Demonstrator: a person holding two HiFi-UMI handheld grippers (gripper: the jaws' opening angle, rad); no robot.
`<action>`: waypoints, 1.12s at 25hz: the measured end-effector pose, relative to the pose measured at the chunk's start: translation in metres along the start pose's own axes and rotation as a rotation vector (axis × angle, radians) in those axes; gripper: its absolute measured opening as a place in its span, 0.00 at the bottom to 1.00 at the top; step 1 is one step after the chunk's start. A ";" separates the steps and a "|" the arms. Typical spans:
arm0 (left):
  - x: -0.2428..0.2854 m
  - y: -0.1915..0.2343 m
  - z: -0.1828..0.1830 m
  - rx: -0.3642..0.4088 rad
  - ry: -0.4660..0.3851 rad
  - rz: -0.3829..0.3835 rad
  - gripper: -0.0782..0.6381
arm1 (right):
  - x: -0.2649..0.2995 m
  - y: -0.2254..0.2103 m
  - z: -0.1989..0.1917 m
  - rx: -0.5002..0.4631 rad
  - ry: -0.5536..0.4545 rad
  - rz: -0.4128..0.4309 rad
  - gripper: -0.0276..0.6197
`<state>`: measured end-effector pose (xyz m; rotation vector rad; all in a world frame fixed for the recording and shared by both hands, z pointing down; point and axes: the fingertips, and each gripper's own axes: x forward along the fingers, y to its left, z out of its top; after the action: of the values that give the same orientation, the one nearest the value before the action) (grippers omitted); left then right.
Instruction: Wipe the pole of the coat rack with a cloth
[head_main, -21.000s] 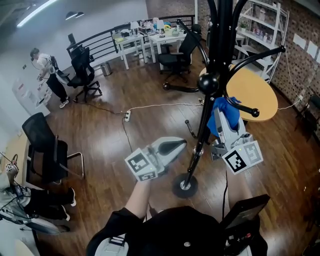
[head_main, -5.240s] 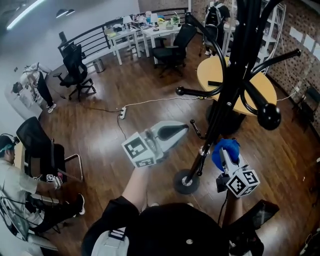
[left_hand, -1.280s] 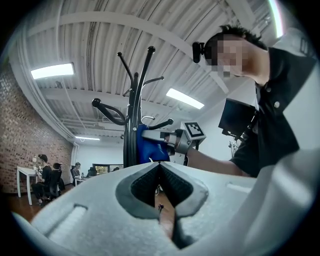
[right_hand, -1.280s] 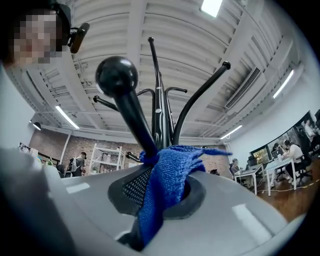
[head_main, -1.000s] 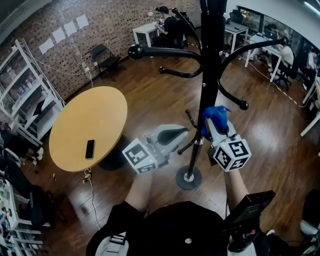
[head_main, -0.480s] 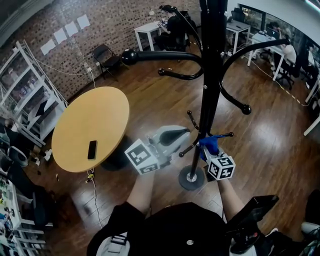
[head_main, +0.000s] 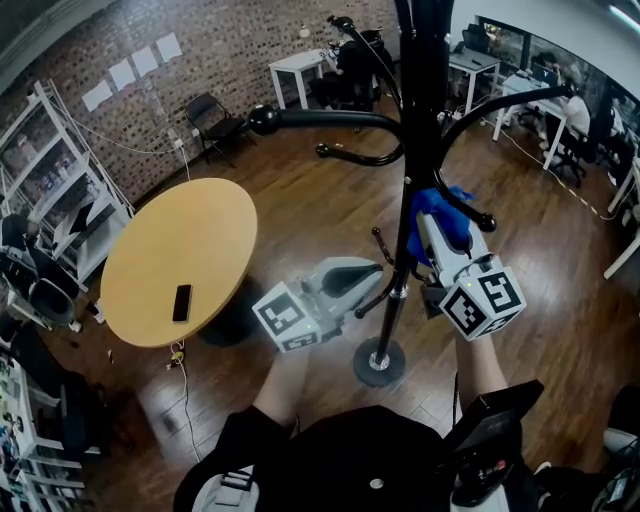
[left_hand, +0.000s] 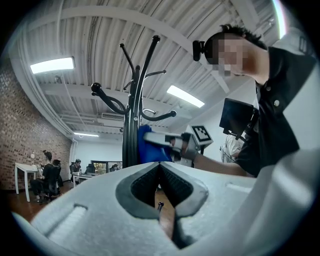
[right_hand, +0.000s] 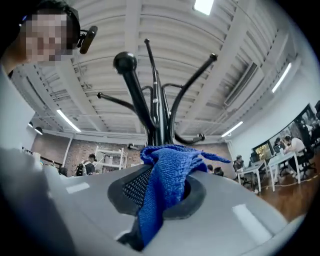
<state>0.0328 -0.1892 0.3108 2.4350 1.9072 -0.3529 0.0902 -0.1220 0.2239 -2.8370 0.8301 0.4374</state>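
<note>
Risen from low on the pole (head_main: 420, 120), the right gripper (head_main: 443, 230) pinches the cloth (head_main: 430, 205) at the pole's 3 o'clock side; the pole runs 12 to 6. A hook (head_main: 470, 212) crosses the cloth, likely barring upward strokes. Left gripper (head_main: 365, 272), jaws together, empty, sits at 8 o'clock.

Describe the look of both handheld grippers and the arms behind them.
Left gripper and right gripper are smooth, pale grey rounded shells with dark grey rims and black ribbed pads. Each carries a white cube of black square markers. The forearms are bare below a black top.
</note>
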 end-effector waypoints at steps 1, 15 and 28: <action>-0.001 0.000 0.000 0.002 -0.001 0.001 0.10 | 0.005 0.003 0.017 -0.021 -0.031 0.002 0.11; -0.004 -0.001 -0.004 0.001 0.000 0.010 0.10 | -0.048 -0.013 -0.159 0.127 0.164 -0.024 0.11; -0.007 -0.003 -0.006 -0.011 0.009 0.007 0.10 | -0.062 -0.019 -0.205 0.207 0.372 -0.057 0.11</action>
<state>0.0290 -0.1942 0.3186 2.4402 1.8981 -0.3298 0.0991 -0.1213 0.4383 -2.7729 0.7956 -0.1824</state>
